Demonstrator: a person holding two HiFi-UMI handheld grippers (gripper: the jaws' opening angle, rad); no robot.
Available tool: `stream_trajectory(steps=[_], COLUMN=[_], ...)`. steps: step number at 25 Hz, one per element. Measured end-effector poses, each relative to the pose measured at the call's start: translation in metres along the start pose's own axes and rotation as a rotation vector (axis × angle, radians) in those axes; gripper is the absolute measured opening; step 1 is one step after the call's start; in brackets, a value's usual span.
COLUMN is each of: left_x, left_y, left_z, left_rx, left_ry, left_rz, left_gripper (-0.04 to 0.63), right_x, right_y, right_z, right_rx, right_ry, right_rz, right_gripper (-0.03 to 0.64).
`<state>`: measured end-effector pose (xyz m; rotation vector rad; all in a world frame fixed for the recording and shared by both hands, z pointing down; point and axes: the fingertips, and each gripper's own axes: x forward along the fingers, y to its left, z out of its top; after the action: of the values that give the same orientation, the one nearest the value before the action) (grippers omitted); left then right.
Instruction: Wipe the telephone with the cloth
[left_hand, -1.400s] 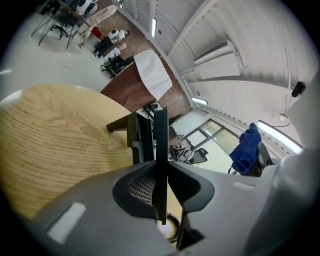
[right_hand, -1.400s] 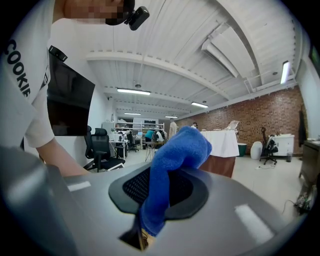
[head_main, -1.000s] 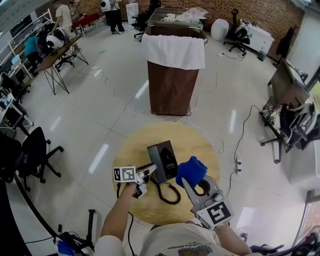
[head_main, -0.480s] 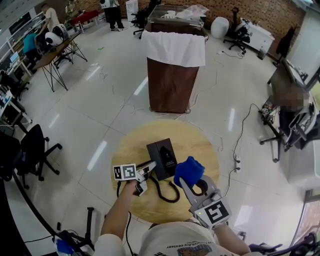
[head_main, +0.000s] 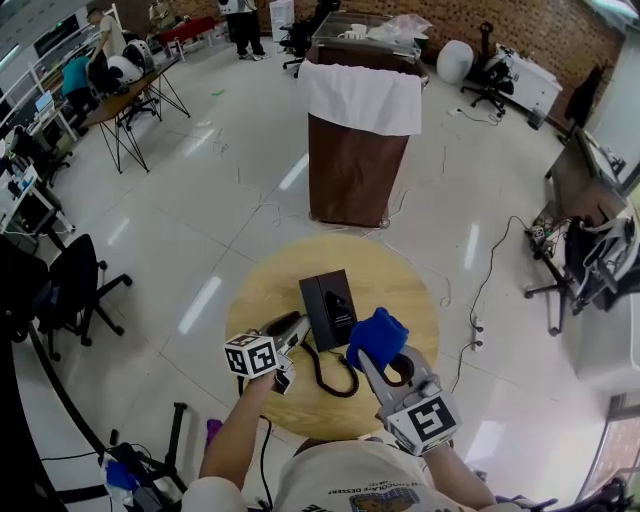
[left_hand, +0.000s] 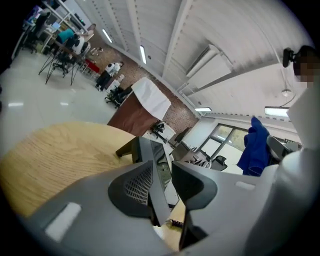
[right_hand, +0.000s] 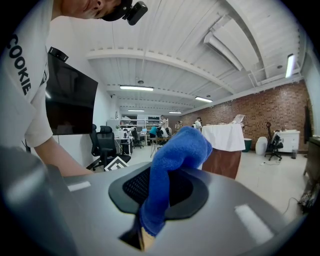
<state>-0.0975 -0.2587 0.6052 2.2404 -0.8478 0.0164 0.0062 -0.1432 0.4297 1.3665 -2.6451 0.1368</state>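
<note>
A black telephone (head_main: 328, 308) sits near the middle of the round wooden table (head_main: 270, 290), with its coiled cord (head_main: 338, 382) trailing toward me. My left gripper (head_main: 296, 323) is at the phone's left edge. In the left gripper view its jaws are opening, and the left gripper (left_hand: 167, 175) shows a clear gap, with the telephone (left_hand: 152, 152) just beyond the tips. My right gripper (head_main: 388, 362) hovers at the phone's near right, shut on a blue cloth (head_main: 378, 336). The cloth (right_hand: 175, 147) bunches up out of the right gripper (right_hand: 152, 202).
A brown stand draped with a white sheet (head_main: 360, 150) rises beyond the table. A black office chair (head_main: 75, 290) is on the floor to the left, and cables (head_main: 480, 290) run to the right. Desks and people are far back left.
The left gripper's jaws have spread apart beside the phone and its marker cube has tilted and dropped a little. The right gripper with the cloth has hardly moved.
</note>
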Motion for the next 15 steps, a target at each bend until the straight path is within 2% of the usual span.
stream_trajectory(steps=[3, 10, 15], left_x=[-0.016, -0.054, -0.077], left_y=[-0.029, -0.092, -0.147], left_z=[0.007, 0.026, 0.03], left_rx=[0.076, 0.179, 0.261], left_ry=[-0.036, -0.169, -0.209], left_rz=[0.001, 0.017, 0.003], left_gripper=[0.11, 0.106, 0.102], right_x=[-0.003, -0.015, -0.029], right_y=[0.005, 0.018, 0.021], right_z=[0.004, 0.009, 0.014], right_rx=[-0.006, -0.042, -0.057], right_ry=[-0.01, -0.027, -0.024], right_rz=[0.022, 0.065, 0.08], right_gripper=[0.06, 0.06, 0.06])
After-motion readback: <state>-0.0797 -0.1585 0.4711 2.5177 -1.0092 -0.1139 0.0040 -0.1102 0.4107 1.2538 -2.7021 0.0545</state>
